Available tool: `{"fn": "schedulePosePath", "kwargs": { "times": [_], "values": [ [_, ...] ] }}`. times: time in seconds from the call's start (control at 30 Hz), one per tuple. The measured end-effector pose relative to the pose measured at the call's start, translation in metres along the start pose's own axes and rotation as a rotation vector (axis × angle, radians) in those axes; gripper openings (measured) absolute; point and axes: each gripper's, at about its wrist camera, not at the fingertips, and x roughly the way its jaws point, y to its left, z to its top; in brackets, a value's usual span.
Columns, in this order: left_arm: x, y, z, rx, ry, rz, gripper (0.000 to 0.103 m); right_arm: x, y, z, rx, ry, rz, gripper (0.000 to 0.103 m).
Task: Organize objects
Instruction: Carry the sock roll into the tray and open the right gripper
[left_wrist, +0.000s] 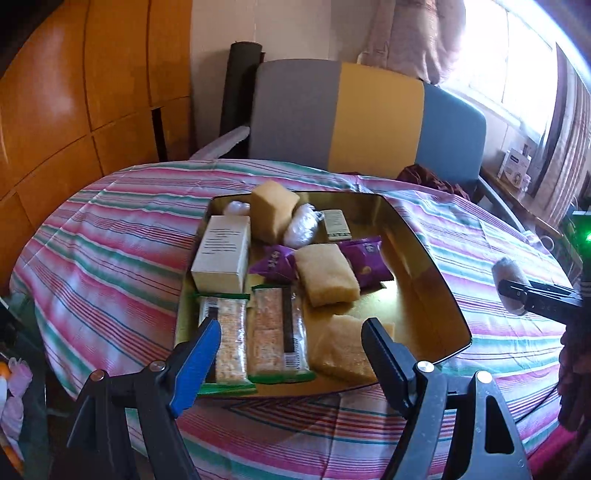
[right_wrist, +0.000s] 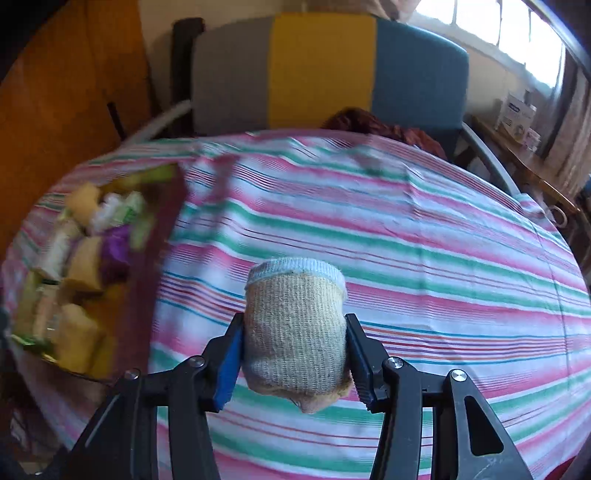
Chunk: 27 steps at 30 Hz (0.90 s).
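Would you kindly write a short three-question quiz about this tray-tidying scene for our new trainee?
1. True or false: the right tongs are shut on a rolled knitted sock.
2. Which lies nearest the open left tongs in the gold tray? A) white box B) cracker packets C) purple snack packet
3. Fill in: the tray sits on a ______ tablecloth.

Key
1. True; the sock is pinched between both fingers, above the cloth.
2. B; the two cracker packets lie at the tray's near edge, while the white box and purple snack packet lie farther back.
3. Striped.
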Motion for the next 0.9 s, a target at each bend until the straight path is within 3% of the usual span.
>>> {"fn": "schedulePosePath", "kwargs": {
  "times": [0.13,0.3,0.57,0.73,0.9],
  "values": [
    [-0.002,0.008,-0.001,-0.018,-0.003,0.008,0.08,-0.016,0.056,0.004,-0.065,-0.053,0.085,0.052],
    [-0.003,0.017,-0.003,-0.036,-0.005,0.016,0.08,-0.016,0.116,0.008,-0.157,-0.067,0.13,0.052],
    [0.0,0.029,-0.006,-0.065,0.003,0.023,0.08,0.019,0.164,0.004,-0.295,-0.002,0.084,0.052],
    [0.004,0.034,-0.008,-0.078,0.01,0.028,0.08,0.045,0.172,-0.004,-0.347,0.046,0.034,0.054],
    [0.005,0.036,-0.009,-0.084,0.011,0.032,0.08,0.05,0.178,-0.007,-0.374,0.034,0.017,0.059]
  ]
}}
